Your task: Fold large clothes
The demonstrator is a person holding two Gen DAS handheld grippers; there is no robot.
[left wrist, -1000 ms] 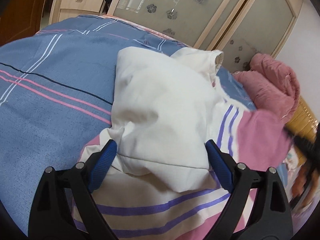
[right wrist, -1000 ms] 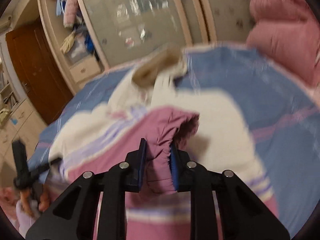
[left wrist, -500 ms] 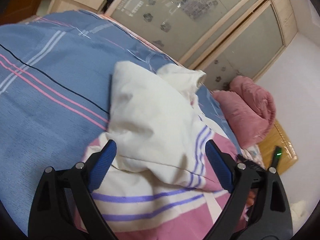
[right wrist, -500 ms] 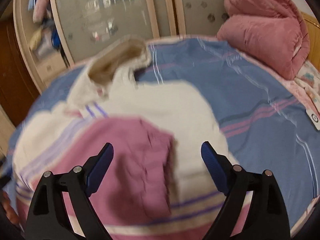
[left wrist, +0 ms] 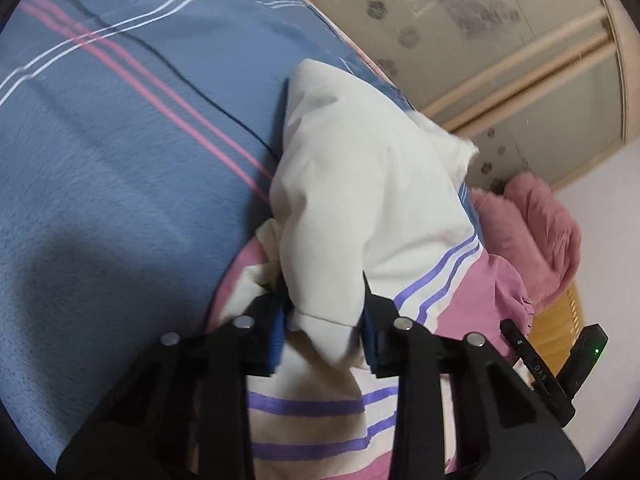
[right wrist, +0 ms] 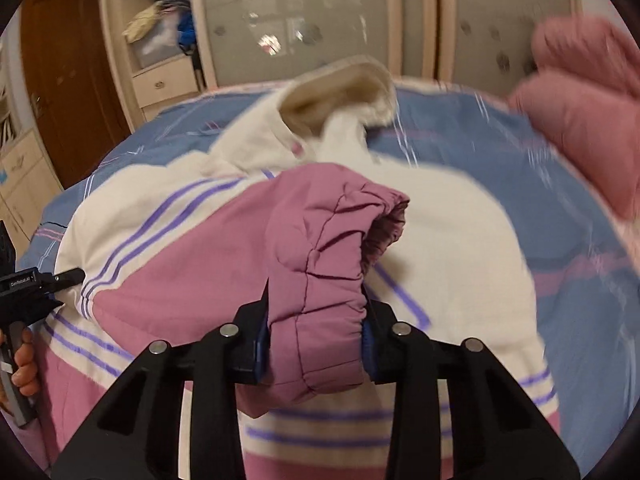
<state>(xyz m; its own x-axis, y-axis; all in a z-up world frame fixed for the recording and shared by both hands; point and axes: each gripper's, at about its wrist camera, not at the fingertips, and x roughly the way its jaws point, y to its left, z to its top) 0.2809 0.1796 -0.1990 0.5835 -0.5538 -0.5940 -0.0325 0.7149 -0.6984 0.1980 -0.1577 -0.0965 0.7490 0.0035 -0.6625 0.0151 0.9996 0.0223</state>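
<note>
A padded jacket [left wrist: 312,420] in white and pink with purple stripes lies spread on the blue striped bed cover [left wrist: 120,160]. My left gripper [left wrist: 324,332] is closing its jaws, and the blue pads press on the end of the white sleeve [left wrist: 360,184], which is folded over the jacket. In the right wrist view my right gripper [right wrist: 312,344] is closing too, with the pink sleeve cuff [right wrist: 320,248] squeezed between its pads above the jacket body [right wrist: 460,240]. The fleece collar [right wrist: 340,96] lies at the far end.
A folded pink quilt [right wrist: 580,112] sits at the bed's far right. Frosted wardrobe doors [right wrist: 300,20], a drawer unit [right wrist: 164,84] and a brown door [right wrist: 68,80] stand behind the bed. A hand [right wrist: 24,364] holding the other gripper shows at the left edge.
Half a second ago both grippers stood wide open over the jacket. Now each has moved in and closed on a sleeve; the left wrist view has also rolled.
</note>
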